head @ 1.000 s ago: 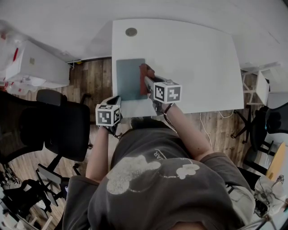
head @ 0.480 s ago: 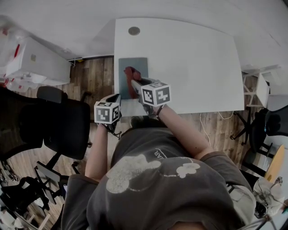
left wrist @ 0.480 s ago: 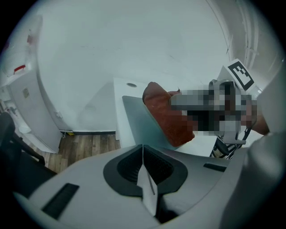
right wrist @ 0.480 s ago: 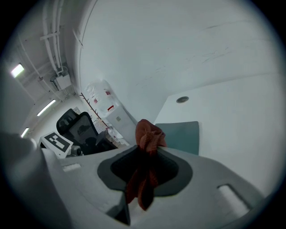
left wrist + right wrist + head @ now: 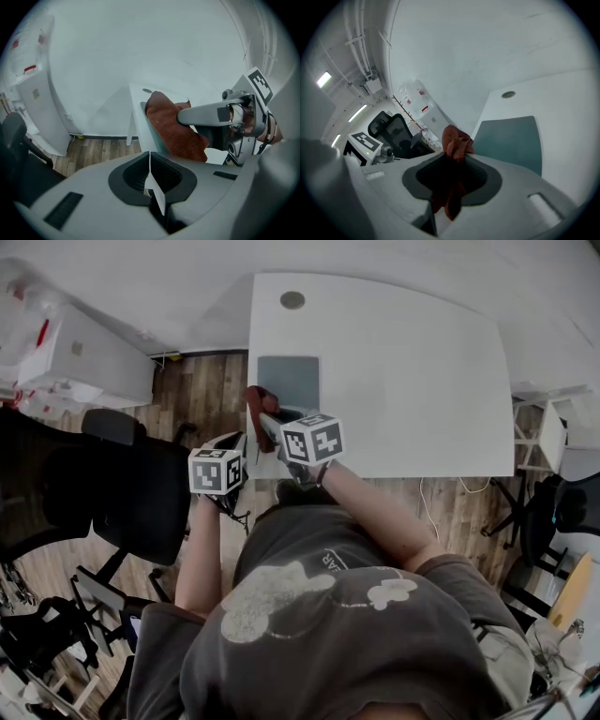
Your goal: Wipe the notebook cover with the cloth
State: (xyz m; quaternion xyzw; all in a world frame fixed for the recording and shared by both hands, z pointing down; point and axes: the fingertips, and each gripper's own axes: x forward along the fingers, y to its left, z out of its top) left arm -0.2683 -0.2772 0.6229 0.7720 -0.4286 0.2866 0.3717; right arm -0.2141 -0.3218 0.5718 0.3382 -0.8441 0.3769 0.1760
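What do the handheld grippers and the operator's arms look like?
The left gripper and right gripper are light grey moulded shells, dark recess round the jaws. Each carries a white cube with black square markers. Person wears a dark short-sleeved T-shirt with pale print.

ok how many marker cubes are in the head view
2. One marker cube rides the left gripper, just off the table's near left corner. The other rides the right gripper, over that corner, near the notebook. None looks hidden.
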